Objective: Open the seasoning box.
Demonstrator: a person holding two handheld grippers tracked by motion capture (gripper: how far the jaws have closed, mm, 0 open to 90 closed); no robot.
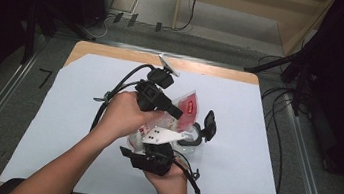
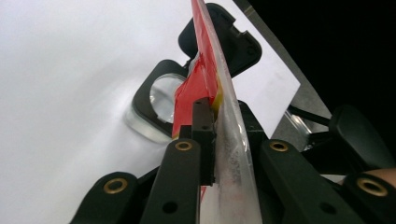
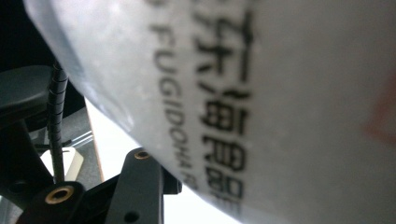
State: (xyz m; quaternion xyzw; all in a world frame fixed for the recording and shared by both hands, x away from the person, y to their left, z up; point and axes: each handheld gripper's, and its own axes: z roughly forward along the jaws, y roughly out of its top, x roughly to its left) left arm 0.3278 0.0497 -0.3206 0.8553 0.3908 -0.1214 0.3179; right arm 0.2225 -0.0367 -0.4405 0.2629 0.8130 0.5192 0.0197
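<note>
A packet (image 1: 189, 107), red on one side and clear on the other, is held above the middle of the table between both grippers. My left gripper (image 1: 178, 112) comes from the left and is shut on the packet's edge (image 2: 205, 70), its jaws pressed together on the film. My right gripper (image 1: 145, 149) is below it, near the packet's lower end. In the right gripper view the packet's clear printed face (image 3: 280, 93) lies across the jaws; one black finger (image 3: 140, 186) shows against it. Under the packet stands a clear container (image 1: 193, 139) with a black rim (image 2: 161, 93) and its hinged black lid (image 2: 233, 42) open.
White paper (image 1: 82, 115) covers the wooden table (image 1: 115, 52). Cables trail from both grippers towards the table's front edge. Metal rails and more cables run along the floor on either side (image 1: 303, 159).
</note>
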